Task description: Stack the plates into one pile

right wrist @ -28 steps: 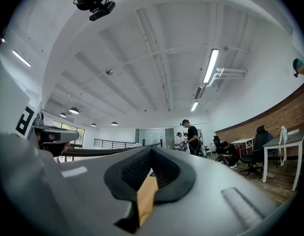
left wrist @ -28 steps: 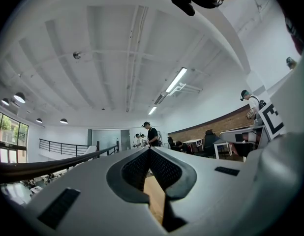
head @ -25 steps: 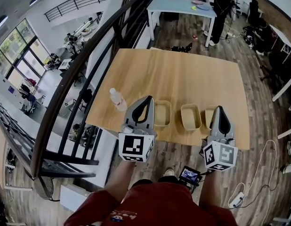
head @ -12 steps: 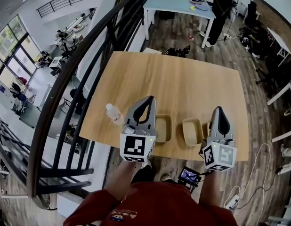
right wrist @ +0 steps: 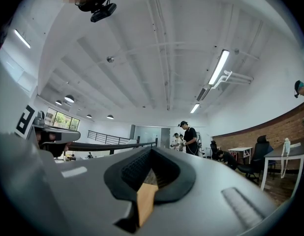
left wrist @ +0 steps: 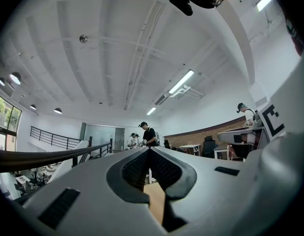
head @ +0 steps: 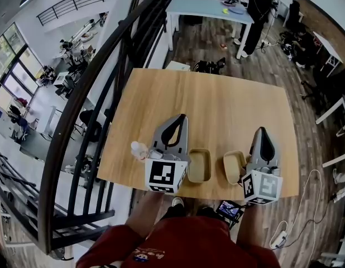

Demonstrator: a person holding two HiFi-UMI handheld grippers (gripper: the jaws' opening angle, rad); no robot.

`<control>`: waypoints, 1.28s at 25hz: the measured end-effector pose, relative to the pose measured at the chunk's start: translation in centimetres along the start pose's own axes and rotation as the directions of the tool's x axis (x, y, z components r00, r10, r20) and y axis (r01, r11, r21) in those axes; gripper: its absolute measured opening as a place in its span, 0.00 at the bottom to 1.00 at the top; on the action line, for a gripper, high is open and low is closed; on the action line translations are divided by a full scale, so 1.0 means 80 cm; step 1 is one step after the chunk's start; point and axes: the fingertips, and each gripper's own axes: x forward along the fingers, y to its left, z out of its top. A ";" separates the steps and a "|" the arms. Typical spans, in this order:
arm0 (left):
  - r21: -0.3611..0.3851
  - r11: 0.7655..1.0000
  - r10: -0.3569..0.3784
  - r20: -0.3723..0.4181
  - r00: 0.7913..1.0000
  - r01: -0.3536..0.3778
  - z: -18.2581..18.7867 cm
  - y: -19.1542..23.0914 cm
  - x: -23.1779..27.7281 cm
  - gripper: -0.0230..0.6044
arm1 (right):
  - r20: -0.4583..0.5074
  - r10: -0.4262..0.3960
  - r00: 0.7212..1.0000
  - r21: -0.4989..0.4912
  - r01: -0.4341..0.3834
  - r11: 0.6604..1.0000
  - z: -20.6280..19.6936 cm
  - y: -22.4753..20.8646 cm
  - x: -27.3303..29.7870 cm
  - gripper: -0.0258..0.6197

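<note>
Both sets of my fingers were pinched fully closed with nothing in them: left gripper (head: 181,119) and right gripper (head: 261,131) over the table's near edge. Between them lay the left plate (head: 199,165) and the right plate (head: 234,167), apart and unstacked. A bottle (head: 140,150) stood just left of the left gripper. The rest of the wooden table (head: 217,94) lay beyond, with a blue table (head: 209,7) far off.

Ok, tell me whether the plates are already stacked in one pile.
No: the left tan plate and the right tan plate lie side by side on the wooden table, bare wood between them.
</note>
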 end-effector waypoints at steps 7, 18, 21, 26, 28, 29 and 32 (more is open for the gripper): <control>0.027 0.999 0.020 -0.003 1.000 -0.020 0.002 -0.005 0.019 0.05 | 0.025 0.032 0.999 0.029 -0.033 0.999 0.007 -0.007 0.027 0.05; 0.060 0.997 0.054 -0.022 0.998 -0.053 -0.014 -0.012 0.029 0.05 | 0.001 0.084 0.996 0.065 -0.084 0.994 -0.008 -0.009 0.041 0.05; 0.064 0.996 0.060 -0.038 0.997 -0.057 -0.021 -0.013 0.028 0.05 | -0.024 0.103 0.994 0.075 -0.101 0.992 -0.018 -0.004 0.043 0.05; 0.047 0.997 0.060 -0.096 0.994 -0.056 -0.048 -0.013 0.024 0.05 | -0.084 0.165 0.983 0.107 -0.156 0.982 -0.050 0.014 0.045 0.06; 0.047 0.997 0.059 -0.128 0.990 -0.053 -0.063 -0.013 0.022 0.05 | -0.113 0.182 0.977 0.110 -0.169 0.979 -0.063 0.020 0.046 0.06; 0.048 0.997 0.059 -0.144 0.988 -0.053 -0.070 -0.013 0.020 0.05 | -0.127 0.187 0.974 0.112 -0.173 0.979 -0.069 0.022 0.047 0.06; 0.038 0.997 0.068 -0.190 0.979 -0.062 -0.094 -0.013 0.013 0.05 | -0.163 0.203 0.965 0.127 -0.183 0.975 -0.087 0.029 0.046 0.06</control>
